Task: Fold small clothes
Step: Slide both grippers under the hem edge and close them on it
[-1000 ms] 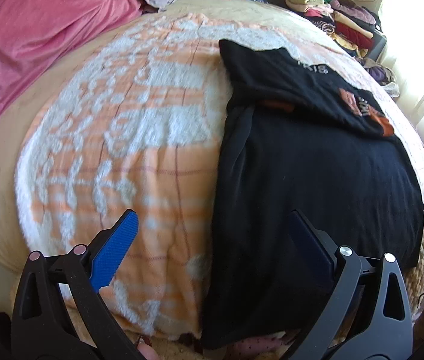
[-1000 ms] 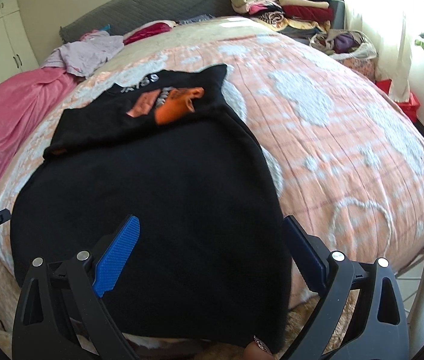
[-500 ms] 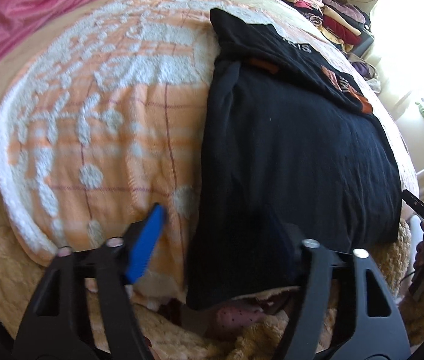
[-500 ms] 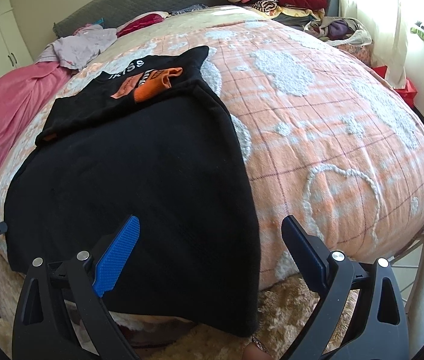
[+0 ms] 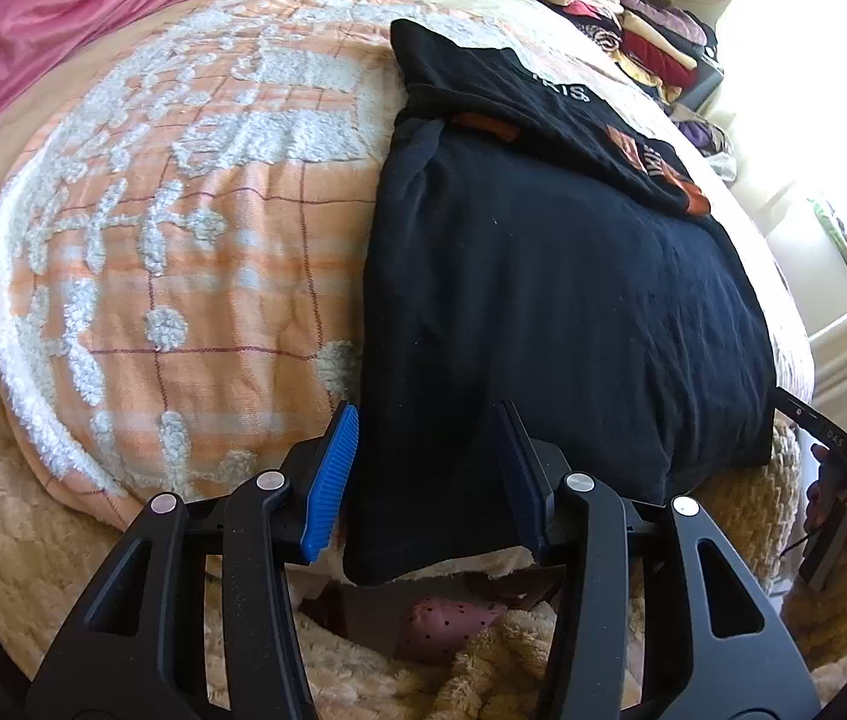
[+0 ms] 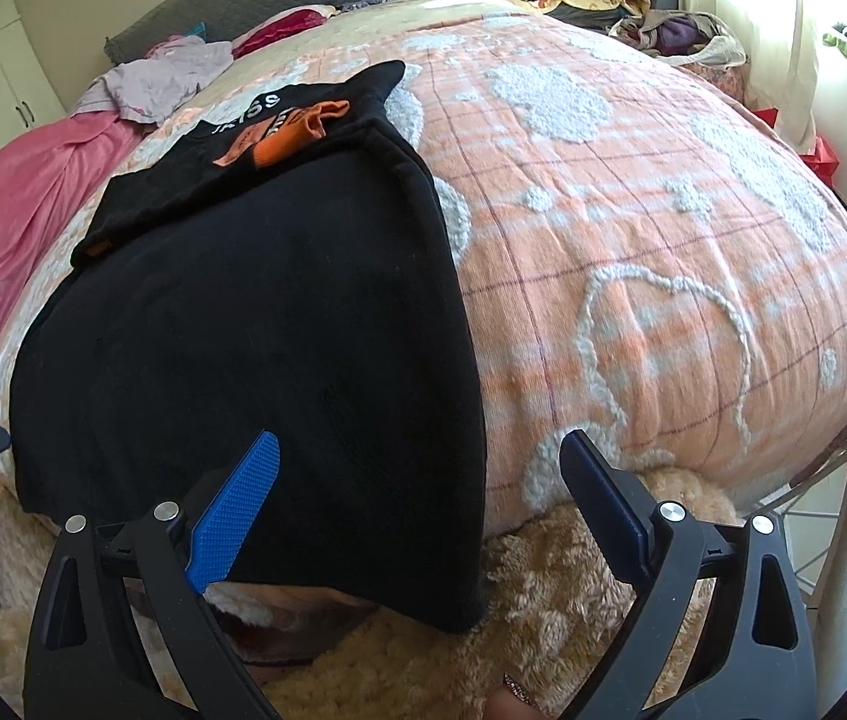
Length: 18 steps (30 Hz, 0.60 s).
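Left tool point(image 5: 429, 474): your jaws are closing, now at a middling gap, and they straddle the near left corner of the black garment point(image 5: 543, 312). The blue pad sits just off the cloth's left edge and the dark pad lies over the fabric, but neither is visibly pressing yet.

Right tool point(image 6: 417, 498): your jaws stand wide and are starting to close. They straddle the near right corner of the black garment point(image 6: 255, 324); the blue pad is over the cloth and the other is out over the bedspread point(image 6: 663, 228). Nothing is held.

Location of the work: the garment lies spread on the bed, its far portion already turned over so the orange print faces up. Its near hem hangs over the bed edge above a fluffy rug point(image 6: 543, 600).

Step in hand: judged as taking hold of the two near corners for the next fold.

Next move calls for:
1. Close each tool fully on its corner, catching all layers of cloth.
2. Confirm that both grips hold before lifting.
3. Raise both corners evenly and carry them toward the far end, keeping the hem straight.
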Available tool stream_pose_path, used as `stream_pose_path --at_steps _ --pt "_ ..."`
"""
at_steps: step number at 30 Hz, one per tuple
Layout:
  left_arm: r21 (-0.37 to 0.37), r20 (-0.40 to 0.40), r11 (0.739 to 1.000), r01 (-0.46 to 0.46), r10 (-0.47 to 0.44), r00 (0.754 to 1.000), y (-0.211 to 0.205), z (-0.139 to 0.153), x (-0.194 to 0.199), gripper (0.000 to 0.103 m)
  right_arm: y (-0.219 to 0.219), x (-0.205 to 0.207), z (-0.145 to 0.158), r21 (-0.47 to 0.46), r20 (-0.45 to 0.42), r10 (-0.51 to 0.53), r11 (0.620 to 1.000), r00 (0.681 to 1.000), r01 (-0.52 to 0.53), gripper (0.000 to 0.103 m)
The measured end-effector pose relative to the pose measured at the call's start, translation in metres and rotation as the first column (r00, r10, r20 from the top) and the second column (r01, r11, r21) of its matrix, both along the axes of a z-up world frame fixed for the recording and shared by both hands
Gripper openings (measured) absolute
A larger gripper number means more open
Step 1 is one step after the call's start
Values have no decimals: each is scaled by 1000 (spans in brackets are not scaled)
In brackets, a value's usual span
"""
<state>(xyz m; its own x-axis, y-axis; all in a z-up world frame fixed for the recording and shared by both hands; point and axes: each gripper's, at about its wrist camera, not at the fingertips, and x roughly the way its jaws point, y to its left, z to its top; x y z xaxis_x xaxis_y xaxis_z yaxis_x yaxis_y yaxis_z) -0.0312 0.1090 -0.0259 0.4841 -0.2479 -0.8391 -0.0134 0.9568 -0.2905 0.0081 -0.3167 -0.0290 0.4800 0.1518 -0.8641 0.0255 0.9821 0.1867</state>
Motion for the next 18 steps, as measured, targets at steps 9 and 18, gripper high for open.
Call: stream_pose_path --at_steps 9,18 --pt "-12 -72 1000 14 -15 997 1 -23 0 40 -2 -3 -15 41 -46 56 998 997 -54 66" --pt "-52 -90 998 25 -29 995 4 -30 -6 47 -5 -18 -21 128 -70 139 983 988 -129 20"
